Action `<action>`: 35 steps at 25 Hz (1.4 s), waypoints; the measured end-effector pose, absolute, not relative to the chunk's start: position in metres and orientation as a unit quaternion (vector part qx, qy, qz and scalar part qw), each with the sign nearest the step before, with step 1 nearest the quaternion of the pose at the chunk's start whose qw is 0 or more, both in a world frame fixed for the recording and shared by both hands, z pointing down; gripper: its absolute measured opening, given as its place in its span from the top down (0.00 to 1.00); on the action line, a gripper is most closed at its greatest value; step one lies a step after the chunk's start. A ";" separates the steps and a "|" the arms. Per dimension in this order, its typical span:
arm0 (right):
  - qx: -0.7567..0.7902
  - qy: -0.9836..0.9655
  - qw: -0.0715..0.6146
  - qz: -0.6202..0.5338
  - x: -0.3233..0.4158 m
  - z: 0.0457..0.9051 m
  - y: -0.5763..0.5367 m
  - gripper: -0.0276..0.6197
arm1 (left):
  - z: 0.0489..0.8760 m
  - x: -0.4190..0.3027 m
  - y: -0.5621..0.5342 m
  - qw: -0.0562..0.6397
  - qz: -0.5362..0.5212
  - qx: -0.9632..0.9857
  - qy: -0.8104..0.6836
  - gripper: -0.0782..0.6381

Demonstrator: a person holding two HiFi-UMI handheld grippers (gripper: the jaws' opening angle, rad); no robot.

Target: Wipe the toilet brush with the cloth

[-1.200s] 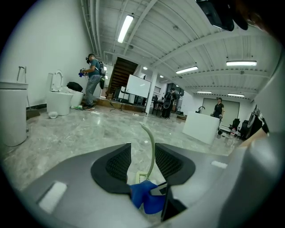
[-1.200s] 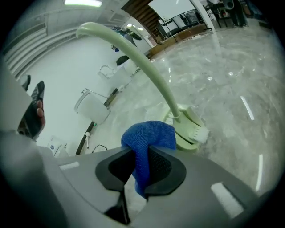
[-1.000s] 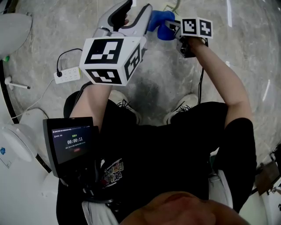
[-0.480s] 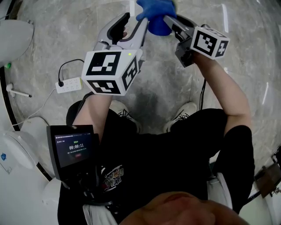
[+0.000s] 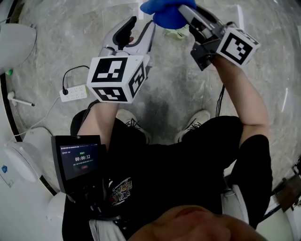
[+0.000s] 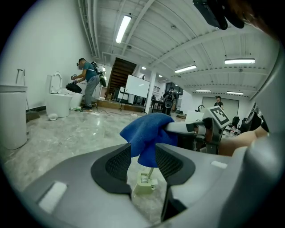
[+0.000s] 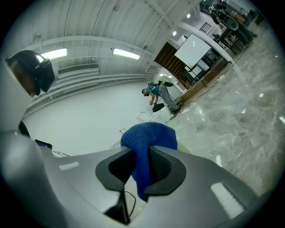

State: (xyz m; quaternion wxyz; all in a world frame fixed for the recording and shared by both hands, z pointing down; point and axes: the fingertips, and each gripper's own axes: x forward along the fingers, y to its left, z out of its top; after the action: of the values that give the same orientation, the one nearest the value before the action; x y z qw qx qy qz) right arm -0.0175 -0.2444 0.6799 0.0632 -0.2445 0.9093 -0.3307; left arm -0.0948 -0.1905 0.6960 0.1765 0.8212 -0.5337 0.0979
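The right gripper [image 7: 142,165] is clenching a fold of the blue cloth [image 7: 149,136]. The fold is sitting deep between the two pads, and the rest is bulging out over the tips. In the head view this gripper [image 5: 183,12] is carrying the cloth [image 5: 164,14] high in front of the person.

The left gripper [image 6: 143,156] is standing released, its jaws apart and gripping nothing. A hanging corner of the cloth [image 6: 147,133] is dropping in line with the gap.

The toilet brush [image 6: 145,183] is showing beyond these jaws. Its pale green head is low and its thin handle is rising up behind the cloth. From above it [image 5: 177,33] is appearing just under the cloth, near the left gripper [image 5: 141,23]. I am judging that it is standing on the floor [image 5: 178,84] and no gripper is holding it, but I cannot tell this for sure.

The main risk is coming from this. If the cloth is rubbing a brush that nothing is steadying, the light brush is likely to tip or slide away. A second risk is that the left jaws, when closing, are catching the hanging corner in place of the handle, because the cloth is hiding the handle. Also, only one fold is pinched, so a strong pull along the handle could be dragging the cloth out.
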 end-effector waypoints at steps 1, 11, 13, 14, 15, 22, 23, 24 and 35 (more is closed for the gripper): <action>-0.242 0.910 0.063 -0.331 -0.017 0.679 -0.244 0.86 | 0.696 -0.094 -0.191 0.176 0.099 0.821 -0.533 0.65; -0.158 0.938 -0.027 -0.307 -0.032 0.704 -0.203 0.86 | 0.686 -0.100 -0.206 0.168 0.084 0.807 -0.559 0.64; -0.169 0.937 -0.076 -0.296 -0.030 0.734 -0.195 0.86 | 0.686 -0.102 -0.209 0.170 0.084 0.806 -0.561 0.64; -0.179 0.935 -0.099 -0.291 -0.029 0.752 -0.191 0.86 | 0.685 -0.102 -0.210 0.170 0.084 0.806 -0.561 0.64; -0.189 0.931 -0.123 -0.288 -0.026 0.770 -0.186 0.86 | 0.683 -0.101 -0.212 0.170 0.082 0.806 -0.561 0.64; -0.211 0.908 -0.263 -0.249 0.019 0.856 -0.148 0.86 | 0.662 -0.090 -0.216 0.161 0.064 0.816 -0.552 0.64; -0.224 0.903 -0.274 -0.243 0.031 0.861 -0.151 0.86 | 0.661 -0.089 -0.217 0.161 0.063 0.817 -0.550 0.64; -0.240 0.898 -0.282 -0.238 0.044 0.866 -0.155 0.86 | 0.660 -0.088 -0.218 0.163 0.061 0.818 -0.549 0.64; -0.339 0.878 -0.212 -0.262 0.087 0.824 -0.238 0.86 | 0.676 -0.092 -0.224 0.192 0.069 0.805 -0.556 0.64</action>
State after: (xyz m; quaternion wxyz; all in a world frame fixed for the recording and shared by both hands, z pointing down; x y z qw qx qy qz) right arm 0.0866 -0.2378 0.8237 -0.2115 -0.3389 0.8785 -0.2620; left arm -0.0924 -0.2240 0.6756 0.1925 0.8055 -0.5562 0.0691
